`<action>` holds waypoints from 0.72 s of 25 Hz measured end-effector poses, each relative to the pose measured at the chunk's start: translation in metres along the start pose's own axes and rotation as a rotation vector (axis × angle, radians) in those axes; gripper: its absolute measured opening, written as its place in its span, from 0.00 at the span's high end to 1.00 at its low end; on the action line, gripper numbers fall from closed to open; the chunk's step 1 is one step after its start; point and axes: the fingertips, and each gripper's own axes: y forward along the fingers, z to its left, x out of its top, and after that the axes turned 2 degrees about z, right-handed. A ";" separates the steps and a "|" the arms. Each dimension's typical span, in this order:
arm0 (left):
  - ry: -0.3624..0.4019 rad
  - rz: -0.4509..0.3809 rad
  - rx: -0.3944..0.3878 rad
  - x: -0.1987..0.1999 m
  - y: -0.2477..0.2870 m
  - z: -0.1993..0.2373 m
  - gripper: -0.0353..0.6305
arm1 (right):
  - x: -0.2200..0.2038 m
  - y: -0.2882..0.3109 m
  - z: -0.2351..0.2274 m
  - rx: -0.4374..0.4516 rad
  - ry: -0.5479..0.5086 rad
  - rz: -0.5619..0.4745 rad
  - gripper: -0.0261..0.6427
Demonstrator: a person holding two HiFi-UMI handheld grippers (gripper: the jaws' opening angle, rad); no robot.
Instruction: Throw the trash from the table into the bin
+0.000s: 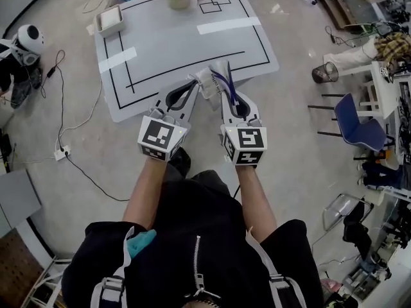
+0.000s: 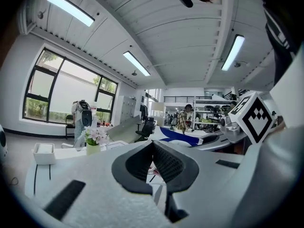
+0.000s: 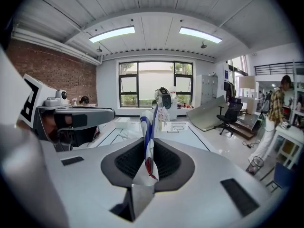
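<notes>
Closest in, the right gripper (image 3: 148, 144) has its fingers (image 3: 127, 163) clamped on a blue-striped wrapper (image 3: 148, 122) that stands past their tips; the left gripper (image 2: 153, 144), fingers (image 2: 169, 165) together on nothing, sits just beside. Carrying well, I judge, means holding that clamp firm and letting go only with the tips over the bin (image 1: 325, 73), which stands on the floor well right of the fingers, contents unreadable. Beyond the tips, the surface (image 1: 186, 43) bears a white tray (image 1: 109, 19) and a smaller pot (image 1: 180, 0) of flowers.

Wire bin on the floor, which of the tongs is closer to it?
Right. The right tongs, shut on a wrapper, hang over the table's near edge, on the wire bin's side. The left tongs sit just beside them, on the side away from the bin.
</notes>
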 end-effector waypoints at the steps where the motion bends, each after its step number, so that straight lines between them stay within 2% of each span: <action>1: 0.005 0.002 -0.010 0.000 0.002 -0.010 0.94 | -0.005 -0.008 -0.007 -0.012 0.009 -0.002 0.88; 10: 0.035 0.024 -0.162 -0.005 0.015 -0.123 0.94 | -0.045 -0.102 -0.056 -0.128 0.083 -0.024 0.88; 18: 0.055 0.042 -0.305 -0.020 0.007 -0.241 0.94 | -0.106 -0.209 -0.094 -0.252 0.168 -0.022 0.88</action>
